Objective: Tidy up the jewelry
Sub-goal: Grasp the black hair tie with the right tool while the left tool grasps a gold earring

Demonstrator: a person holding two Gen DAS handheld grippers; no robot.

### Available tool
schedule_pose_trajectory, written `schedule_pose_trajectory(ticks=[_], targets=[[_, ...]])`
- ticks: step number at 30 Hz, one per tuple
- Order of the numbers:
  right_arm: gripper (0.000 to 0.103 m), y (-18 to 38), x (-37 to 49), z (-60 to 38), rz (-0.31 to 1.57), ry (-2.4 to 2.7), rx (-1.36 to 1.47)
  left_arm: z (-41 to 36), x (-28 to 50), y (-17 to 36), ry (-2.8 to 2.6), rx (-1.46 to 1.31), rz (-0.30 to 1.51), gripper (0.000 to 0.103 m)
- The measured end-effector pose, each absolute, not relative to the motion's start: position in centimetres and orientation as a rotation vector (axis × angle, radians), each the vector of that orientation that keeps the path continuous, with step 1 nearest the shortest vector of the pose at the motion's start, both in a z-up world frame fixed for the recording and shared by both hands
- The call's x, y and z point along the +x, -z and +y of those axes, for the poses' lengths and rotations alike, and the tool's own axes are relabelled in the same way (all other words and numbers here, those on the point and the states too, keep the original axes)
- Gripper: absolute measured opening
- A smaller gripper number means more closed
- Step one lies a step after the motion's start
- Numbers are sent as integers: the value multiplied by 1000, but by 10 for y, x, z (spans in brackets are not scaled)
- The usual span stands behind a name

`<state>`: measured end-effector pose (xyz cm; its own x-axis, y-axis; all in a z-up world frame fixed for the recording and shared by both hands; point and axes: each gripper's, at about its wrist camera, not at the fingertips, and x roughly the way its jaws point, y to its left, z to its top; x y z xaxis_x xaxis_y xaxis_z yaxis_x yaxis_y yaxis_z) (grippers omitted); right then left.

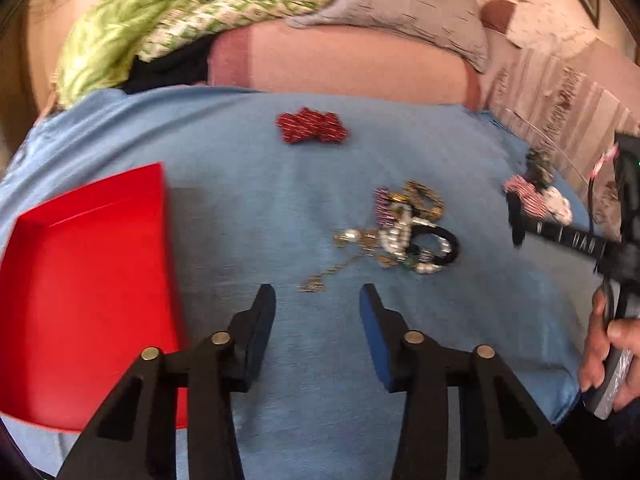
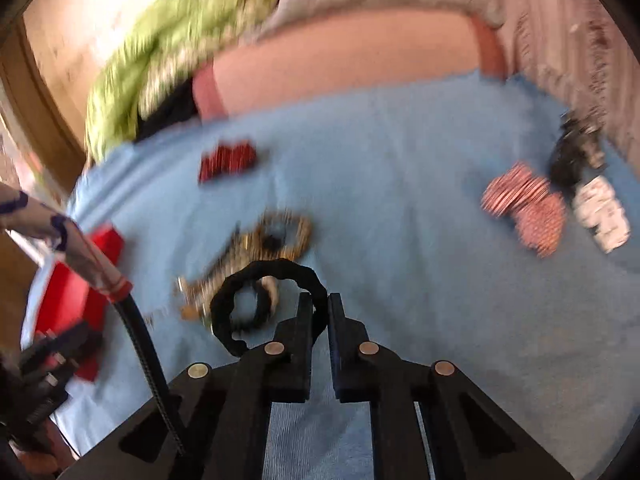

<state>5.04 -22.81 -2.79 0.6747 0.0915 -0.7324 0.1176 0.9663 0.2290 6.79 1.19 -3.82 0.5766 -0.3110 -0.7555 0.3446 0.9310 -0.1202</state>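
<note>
- Blue cloth (image 1: 280, 220) covers a bed, with green bedding and pillows behind it.
- On the cloth lies a tangled jewelry pile (image 1: 400, 228) of beads, chains and pearls; a red piece (image 1: 311, 125) lies further back, and striped pieces (image 2: 524, 208) lie to the right.
- At the left edge of the cloth stands an open red box (image 1: 88, 280); I judge the jewelry should go there.
- The right gripper (image 2: 320, 304) is clenched on a black ring (image 2: 268, 304), a wavy band at the near side of the pile. Its fingers pinch the ring's right rim, and the loop spreads to the left of them.
- The left gripper (image 1: 318, 296) has its fingers apart with nothing between them. It hovers over bare cloth, with the box just to its left and the pile ahead and slightly right.
- The deciding relation: the box lies far left of the held ring, on the left hand's side, so the right hand must carry the ring across the pile.
- The ring may still drag neighbouring beads; the blur hides whether it is free.
</note>
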Motion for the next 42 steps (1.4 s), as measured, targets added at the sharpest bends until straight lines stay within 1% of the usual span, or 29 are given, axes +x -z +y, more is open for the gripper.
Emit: schedule_pose_trajectory(ticks=[2,3,5,6,18,20,21,23,26,30,31,32,36,42], targets=[[8,24,48,-233,800,7,306,-4,70,45,423,74,896,24],[8,24,48,-234,796,3,320,-12,72,49,446,81,910,21],[8,25,51,-232,804,-13,327,-24,76,56,472,84,934,12],[8,25,52,-231,805,-19,328,-26,78,58,470,92,941,11],[8,26,54,-219,812,-76,316,-55,105,78,511,115,983,12],[8,26,55,-219,815,-81,321,-56,109,79,516,97,991,19],[8,26,54,-219,815,-81,323,-57,111,80,516,95,991,20],[8,26,54,-219,817,-84,319,-60,113,81,509,99,986,28],[8,26,55,-217,818,-90,319,-64,116,81,497,98,977,32],[8,27,56,-215,822,-95,309,-66,123,84,499,93,973,31],[8,28,56,-215,823,-96,310,-66,123,84,498,91,966,27],[8,28,57,-215,825,-95,309,-65,122,84,495,91,964,18],[8,28,56,-218,822,-96,317,-61,119,79,500,85,951,18],[8,24,52,-211,804,-126,300,-46,107,55,503,60,867,18]])
